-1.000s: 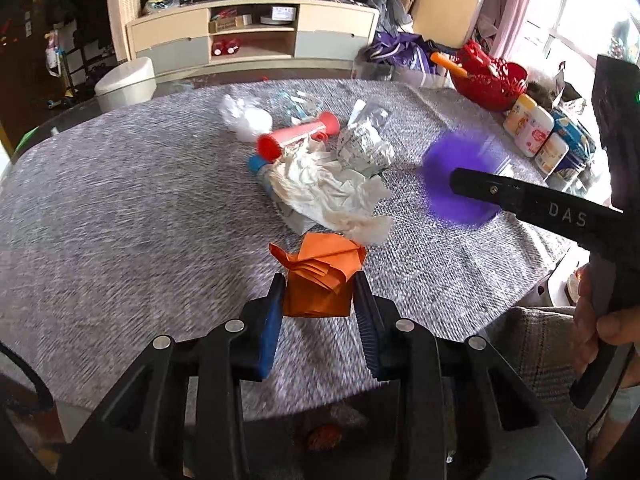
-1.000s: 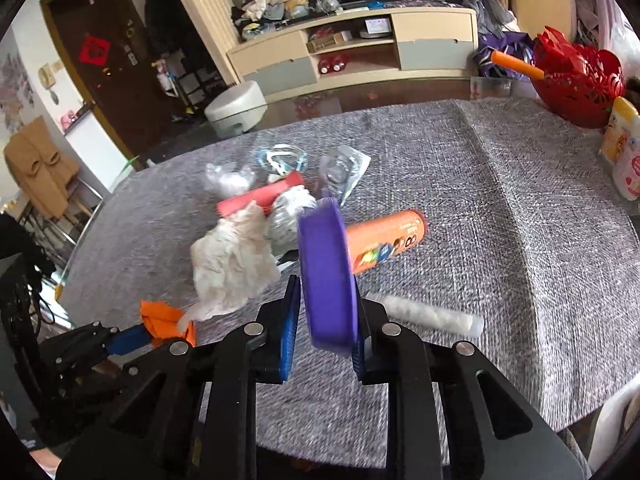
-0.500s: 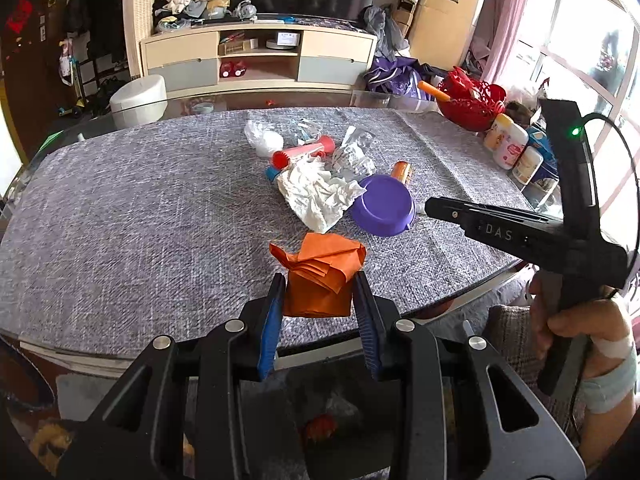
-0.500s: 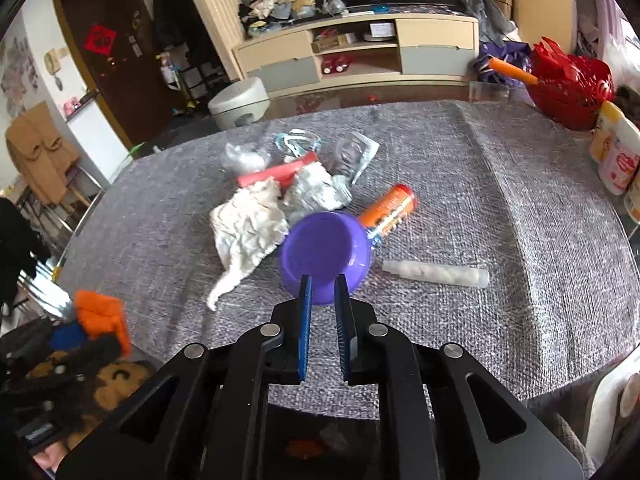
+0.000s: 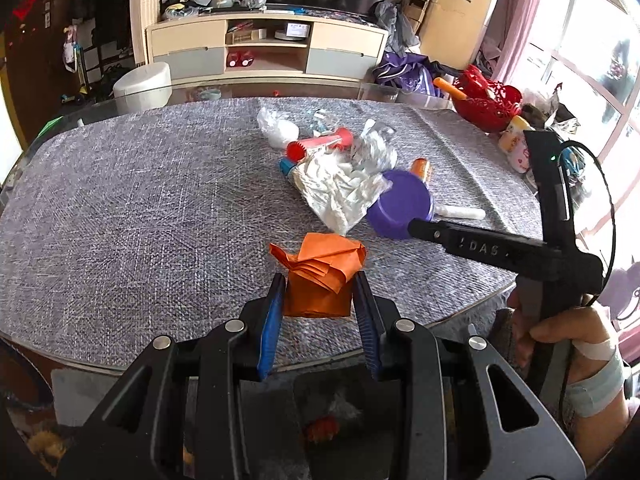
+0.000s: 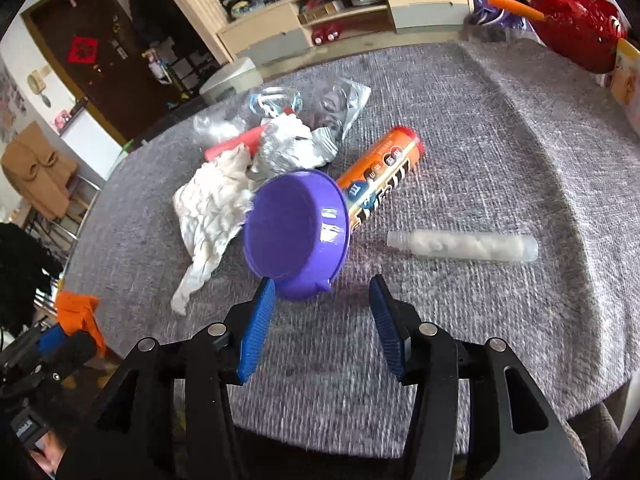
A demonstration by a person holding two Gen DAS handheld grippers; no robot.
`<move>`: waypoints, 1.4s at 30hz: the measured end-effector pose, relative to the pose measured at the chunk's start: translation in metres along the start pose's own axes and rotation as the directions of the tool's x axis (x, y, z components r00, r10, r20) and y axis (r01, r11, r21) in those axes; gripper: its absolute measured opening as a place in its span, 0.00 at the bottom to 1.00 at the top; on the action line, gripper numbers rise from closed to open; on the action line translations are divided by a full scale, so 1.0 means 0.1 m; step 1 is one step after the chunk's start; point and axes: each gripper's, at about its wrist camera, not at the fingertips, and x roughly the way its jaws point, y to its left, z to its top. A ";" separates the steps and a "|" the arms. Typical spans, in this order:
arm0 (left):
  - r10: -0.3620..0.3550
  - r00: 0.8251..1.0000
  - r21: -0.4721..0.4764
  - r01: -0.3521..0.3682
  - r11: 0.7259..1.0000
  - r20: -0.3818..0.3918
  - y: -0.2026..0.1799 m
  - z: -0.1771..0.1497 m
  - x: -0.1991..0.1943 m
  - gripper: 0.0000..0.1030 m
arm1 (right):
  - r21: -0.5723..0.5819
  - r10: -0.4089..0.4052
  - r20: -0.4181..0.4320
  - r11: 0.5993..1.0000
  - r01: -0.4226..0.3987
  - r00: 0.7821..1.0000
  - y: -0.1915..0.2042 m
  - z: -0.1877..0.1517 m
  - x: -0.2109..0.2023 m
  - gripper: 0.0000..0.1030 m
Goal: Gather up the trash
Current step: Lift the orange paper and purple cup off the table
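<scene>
Meanwhile, the left gripper (image 5: 319,300) clamps an orange paper wad (image 5: 320,280) in its jaws, off the near edge of the worktop (image 5: 120,220). Nearer the purple bowl (image 6: 294,228), the right gripper (image 6: 322,316) has just been opening, jaws wide, nothing pinched. Judging by the litter beside the bowl — tissue (image 6: 212,208), orange tube (image 6: 380,172), clear tube (image 6: 464,244) — most collecting remains.

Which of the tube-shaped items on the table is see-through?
The clear tube lying alone, right of the purple bowl; the orange tube and red tube are opaque.
</scene>
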 end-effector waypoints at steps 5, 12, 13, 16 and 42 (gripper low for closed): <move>0.000 1.000 -0.003 0.000 1.000 -0.018 0.03 0.01 0.11 0.32 | -0.005 0.023 0.008 1.000 -0.023 1.000 0.05 0.11 0.07 0.50; -0.003 1.000 -0.011 0.003 1.000 -0.023 0.08 0.05 0.18 0.32 | -0.043 0.026 0.026 0.999 -0.025 0.999 0.21 0.23 0.04 0.50; -0.003 1.000 -0.011 0.003 1.000 -0.024 0.08 0.05 0.18 0.32 | -0.040 0.027 0.025 0.999 -0.026 0.999 0.22 0.24 0.05 0.48; -0.002 1.000 -0.012 0.002 1.000 -0.025 0.10 0.06 0.18 0.32 | -0.046 0.008 0.038 0.999 -0.007 0.999 0.25 0.26 0.04 0.34; -0.013 0.998 0.058 0.009 0.998 0.060 -0.22 -0.18 -0.55 0.31 | -0.118 0.065 0.140 0.992 -0.048 0.988 0.53 -0.21 -1.08 0.12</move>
